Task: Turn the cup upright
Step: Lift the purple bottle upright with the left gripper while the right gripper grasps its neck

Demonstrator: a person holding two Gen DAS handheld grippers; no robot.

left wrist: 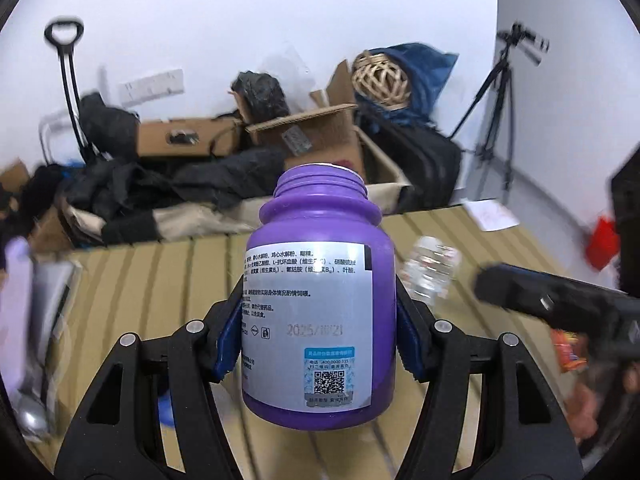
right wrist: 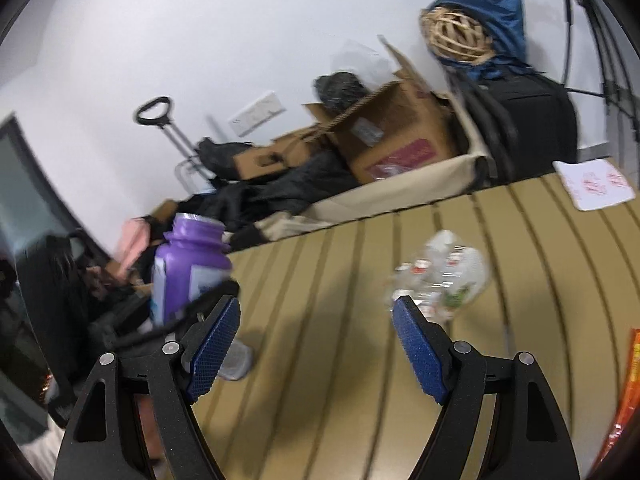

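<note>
A purple lidless jar (left wrist: 320, 280) with a white printed label stands nearly upright, mouth up, above the slatted tan table (left wrist: 140, 280). My left gripper (left wrist: 318, 300) is shut on its body, blue pads against both sides. A clear plastic cup (left wrist: 430, 274) lies on its side on the table to the right of the jar, blurred. In the right wrist view that cup (right wrist: 440, 276) lies just beyond my right gripper (right wrist: 316, 308), which is open with nothing between its pads. The purple jar (right wrist: 188, 264) shows at the left there. The right gripper (left wrist: 540, 296) also appears at the right in the left wrist view.
A metal spoon (left wrist: 30, 420) lies at the table's left, a white paper (right wrist: 592, 184) at its far right corner, an orange packet (right wrist: 628, 400) at its right edge. A small clear object (right wrist: 236, 360) rests near the right gripper's left finger. Cardboard boxes (left wrist: 320, 132), dark bags and a tripod (left wrist: 496, 120) crowd the floor behind.
</note>
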